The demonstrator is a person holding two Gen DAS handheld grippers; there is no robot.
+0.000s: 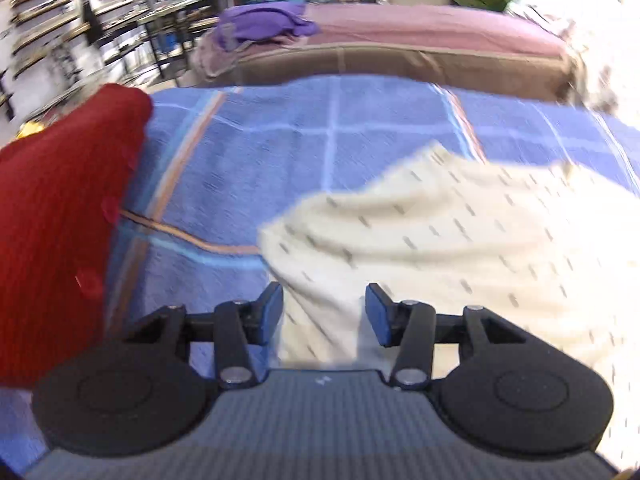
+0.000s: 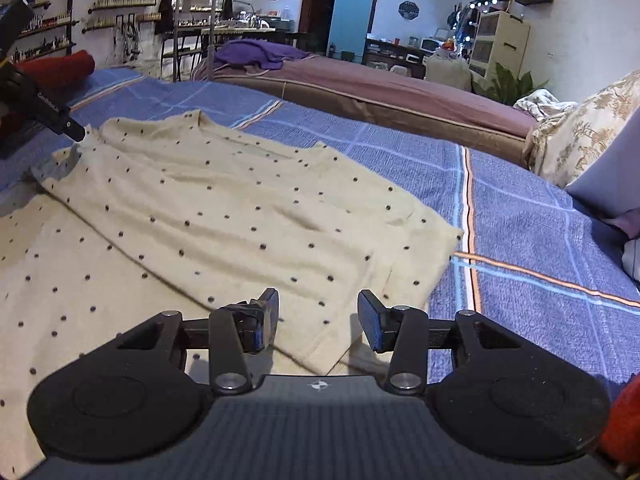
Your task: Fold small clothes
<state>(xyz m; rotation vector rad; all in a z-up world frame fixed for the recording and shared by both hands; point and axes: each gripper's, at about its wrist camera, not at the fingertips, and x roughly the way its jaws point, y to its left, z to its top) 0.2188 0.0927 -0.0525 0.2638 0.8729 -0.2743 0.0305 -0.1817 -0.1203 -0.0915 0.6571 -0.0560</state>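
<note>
A cream garment with small dark dots (image 2: 240,208) lies on the blue checked bedspread (image 2: 520,216), with one part folded over the rest. My right gripper (image 2: 318,318) is open and empty, just above the folded part's near corner. My left gripper (image 1: 324,312) is open, with its jaws on either side of a bunched edge of the same cream garment (image 1: 460,232); that view is blurred. The left gripper's black body also shows at the far left of the right wrist view (image 2: 44,108), at the garment's far corner.
A folded red knit garment (image 1: 60,208) lies on the bedspread left of the left gripper. A second bed with a mauve cover (image 2: 380,84) and a purple cloth (image 2: 260,54) stands behind. A floral pillow (image 2: 580,132) lies at the right.
</note>
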